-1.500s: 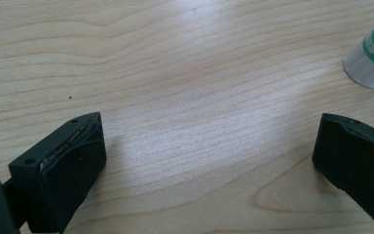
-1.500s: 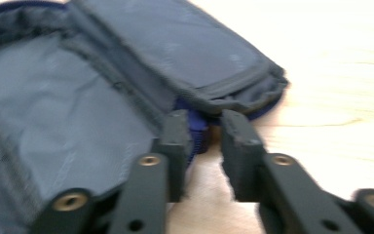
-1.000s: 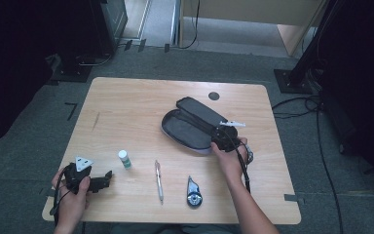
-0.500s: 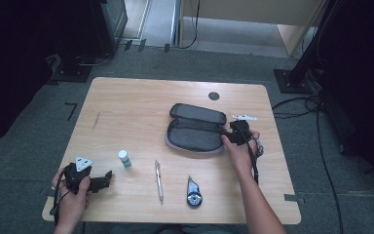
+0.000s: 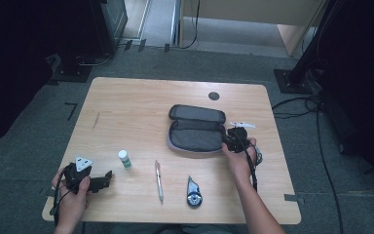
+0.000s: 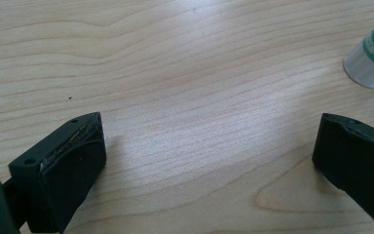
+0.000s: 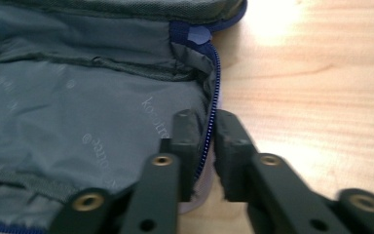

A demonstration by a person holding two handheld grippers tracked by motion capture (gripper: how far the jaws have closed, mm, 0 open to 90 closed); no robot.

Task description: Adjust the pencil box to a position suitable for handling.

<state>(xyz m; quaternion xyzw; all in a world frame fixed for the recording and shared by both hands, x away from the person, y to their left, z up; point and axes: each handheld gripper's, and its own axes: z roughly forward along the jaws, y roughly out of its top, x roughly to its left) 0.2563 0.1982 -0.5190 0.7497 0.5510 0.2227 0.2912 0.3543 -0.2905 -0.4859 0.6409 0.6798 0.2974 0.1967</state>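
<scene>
1. Wooden desk [image 5: 141, 105], pale grain, set on grey carpet; dark equipment stands behind.
2. Pencil case [image 5: 195, 129], grey fabric with blue zip, lying open at centre-right of the desk; lid folded back, grey lining visible in the right gripper view.
3. Right tool [image 5: 230, 141], at the case's right end; jaws have just been closing and now pinch the zip edge [image 7: 209, 131] of the case wall, one jaw inside, one outside.
4. Left tool [image 5: 108, 175], resting low at the near-left of the desk; jaws stand wide apart, nothing between them.
5. Glue stick [image 5: 124, 159], white with green label, upright, near the left tool.
6. Pen [image 5: 158, 180], silver, lying near the front edge.
7. Correction tape dispenser [image 5: 193, 192], just right of the pen.
</scene>
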